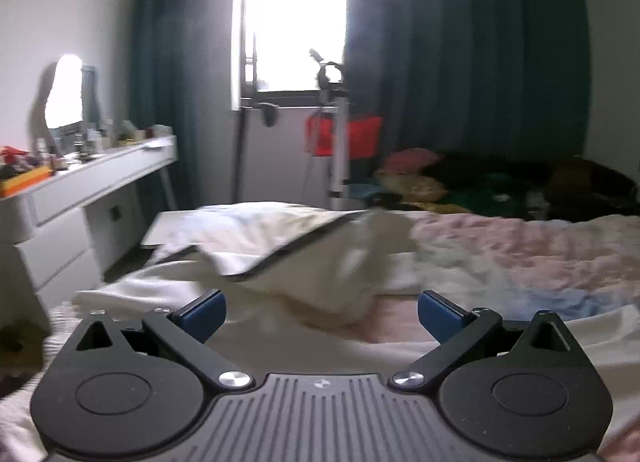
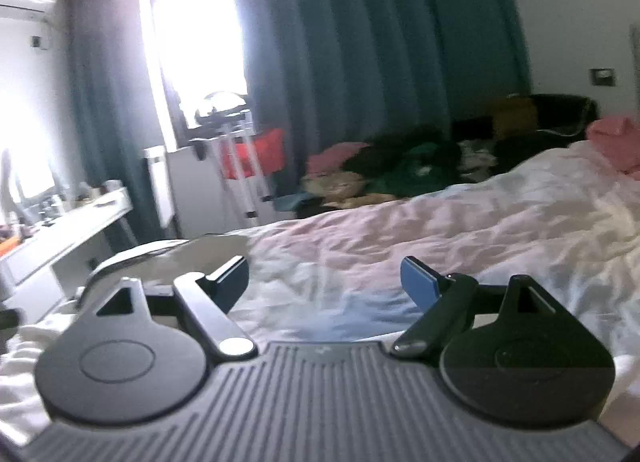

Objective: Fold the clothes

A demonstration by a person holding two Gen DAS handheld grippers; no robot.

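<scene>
white garment [image 1: 304, 262] rumpled on bed [image 1: 520, 258]; both hand-held grippers spread, empty

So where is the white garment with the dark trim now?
In the left wrist view the white garment lies crumpled on the bed, just ahead of the open left gripper, with the white dresser to its left.

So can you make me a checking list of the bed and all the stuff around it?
Surface: bed with rumpled pinkish cover.
Job's things: white garment with dark trim, bunched and blurred, lying ahead of the left tool.
Clutter: heap of clothes past the bed; small items on white dresser.
Grippers: left tool open, empty; right tool open, empty.
Cables: nothing seen.
Surroundings: bright window, teal curtains, mirror.
</scene>
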